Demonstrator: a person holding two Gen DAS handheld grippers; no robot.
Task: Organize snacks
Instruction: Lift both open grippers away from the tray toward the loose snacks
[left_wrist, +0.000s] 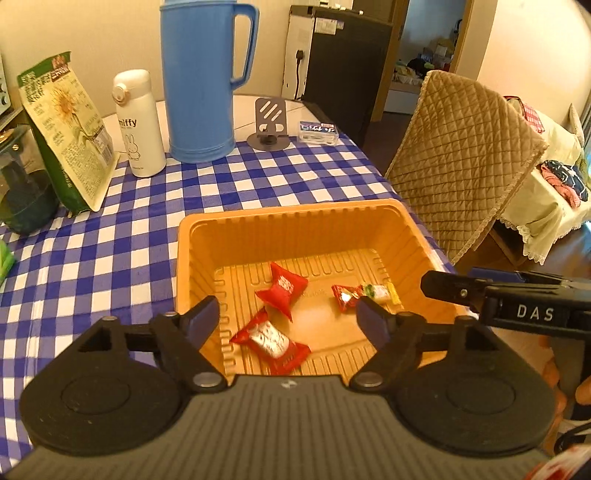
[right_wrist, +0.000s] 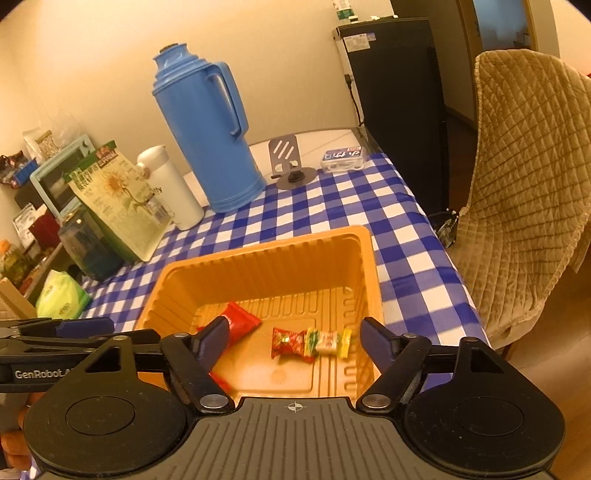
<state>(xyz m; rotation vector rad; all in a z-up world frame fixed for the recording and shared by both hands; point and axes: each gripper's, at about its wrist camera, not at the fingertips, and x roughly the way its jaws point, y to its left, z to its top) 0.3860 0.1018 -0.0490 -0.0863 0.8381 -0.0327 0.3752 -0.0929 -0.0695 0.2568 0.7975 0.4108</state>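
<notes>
Both grippers are hovering over the near rim of the orange tray (left_wrist: 291, 216), the left gripper (left_wrist: 288, 319) and right gripper (right_wrist: 293, 341) each standing apart and holding nothing. The red candies (left_wrist: 282, 290) and a yellow-green sweet (right_wrist: 328, 341) are lying on the tray floor. Any snacks remaining seem best fetched with the fingers kept wide until they are straddling a wrapper.

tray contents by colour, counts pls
In the orange tray:
Red wrappers: 3 (pillow pack, long pack, small candy)
White-and-yellow candy: 1
Total: 4
Left gripper and right gripper are both open above the tray, holding nothing.
</notes>
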